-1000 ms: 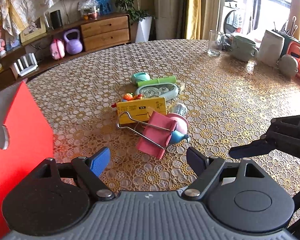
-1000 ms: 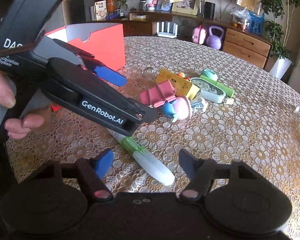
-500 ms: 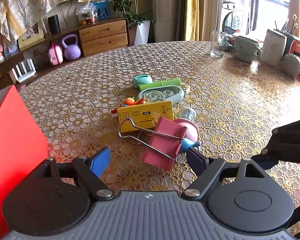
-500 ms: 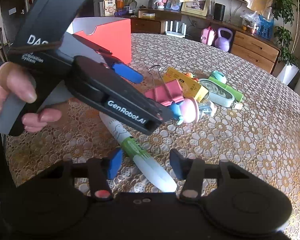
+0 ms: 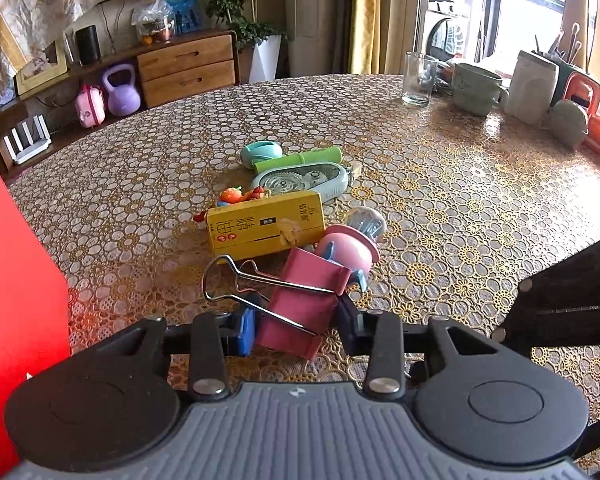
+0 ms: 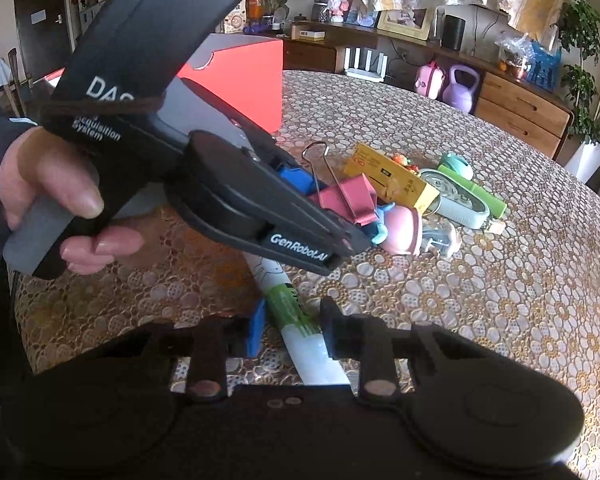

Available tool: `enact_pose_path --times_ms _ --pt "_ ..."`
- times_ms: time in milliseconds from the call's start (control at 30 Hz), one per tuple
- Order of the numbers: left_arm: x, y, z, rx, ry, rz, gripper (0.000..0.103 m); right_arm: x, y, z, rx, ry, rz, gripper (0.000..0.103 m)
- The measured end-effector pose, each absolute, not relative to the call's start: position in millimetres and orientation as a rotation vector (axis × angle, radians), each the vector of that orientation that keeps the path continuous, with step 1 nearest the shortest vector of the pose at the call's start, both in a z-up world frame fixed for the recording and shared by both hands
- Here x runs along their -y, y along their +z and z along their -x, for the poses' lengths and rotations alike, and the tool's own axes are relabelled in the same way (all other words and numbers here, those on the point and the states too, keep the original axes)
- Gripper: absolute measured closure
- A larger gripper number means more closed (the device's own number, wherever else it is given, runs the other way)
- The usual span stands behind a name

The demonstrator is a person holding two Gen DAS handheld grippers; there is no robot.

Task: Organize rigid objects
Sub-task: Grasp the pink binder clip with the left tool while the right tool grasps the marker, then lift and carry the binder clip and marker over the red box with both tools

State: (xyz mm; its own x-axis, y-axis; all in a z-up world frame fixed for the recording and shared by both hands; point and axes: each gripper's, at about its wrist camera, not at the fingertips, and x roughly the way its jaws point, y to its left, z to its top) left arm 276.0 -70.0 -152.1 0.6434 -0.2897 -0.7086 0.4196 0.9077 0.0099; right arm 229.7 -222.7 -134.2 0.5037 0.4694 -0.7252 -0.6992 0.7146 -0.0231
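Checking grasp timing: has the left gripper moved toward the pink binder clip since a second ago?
Yes. The left gripper has come forward toward the yellow box, and its jaws have just been closing on the pink binder clip.

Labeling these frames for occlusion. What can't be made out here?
- Marker, right wrist view: its upper end sits behind the left tool, its lower end behind the right tool.
- Red box, left wrist view: cut off by the left edge; inside unseen.
- Small orange toy, left wrist view: mostly behind the yellow box.
- Yellow box print: too small to read.
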Motion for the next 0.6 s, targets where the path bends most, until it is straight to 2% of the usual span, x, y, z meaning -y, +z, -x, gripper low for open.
enact_pose_path --times_ms 100,600 --pt "69 -151 -275 -0.779 -0.386 -0.184 0.064 223 -132 -227 -0.76 0.716 0.324 0.085" --pt "56 -114 -238 -0.786 -0.37 -0.081 0.065 240 -111 -194 -0.751 0.593 0.223 0.085"
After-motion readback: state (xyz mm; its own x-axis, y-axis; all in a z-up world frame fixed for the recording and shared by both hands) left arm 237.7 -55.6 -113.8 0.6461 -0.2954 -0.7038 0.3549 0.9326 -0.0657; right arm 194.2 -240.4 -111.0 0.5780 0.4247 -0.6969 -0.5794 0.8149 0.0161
